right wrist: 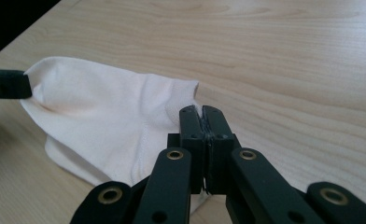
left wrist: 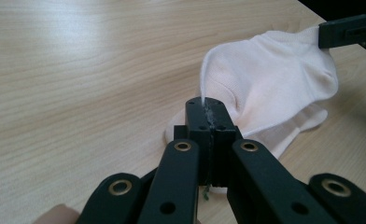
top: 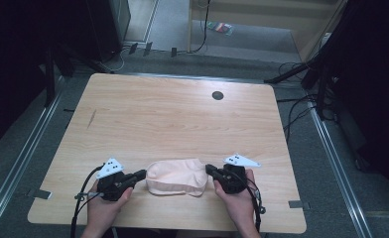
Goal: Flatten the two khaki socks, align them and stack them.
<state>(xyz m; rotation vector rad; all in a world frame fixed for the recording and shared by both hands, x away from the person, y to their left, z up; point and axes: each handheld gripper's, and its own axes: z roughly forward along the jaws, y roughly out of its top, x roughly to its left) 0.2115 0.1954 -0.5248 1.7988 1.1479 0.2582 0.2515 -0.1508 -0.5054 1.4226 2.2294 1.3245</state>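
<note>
A pale white sock (top: 176,176) lies near the table's front edge, stretched between the two grippers. My left gripper (top: 142,173) is shut on the sock's left end; in the left gripper view its jaws (left wrist: 206,103) pinch a thin edge of the sock (left wrist: 270,74). My right gripper (top: 208,169) is shut on the right end; in the right gripper view its jaws (right wrist: 200,112) clamp the cuff edge of the sock (right wrist: 102,107). Each gripper view shows the other gripper's tip on the far end: right gripper (left wrist: 349,30), left gripper (right wrist: 6,84). The sock's upper layer is lifted off its lower part.
The light wooden table (top: 172,114) has a small dark round hole (top: 218,95) near its far edge. Cables and dark stands crowd the floor at right (top: 306,99). A colourful packet (top: 221,27) lies on the floor beyond the table.
</note>
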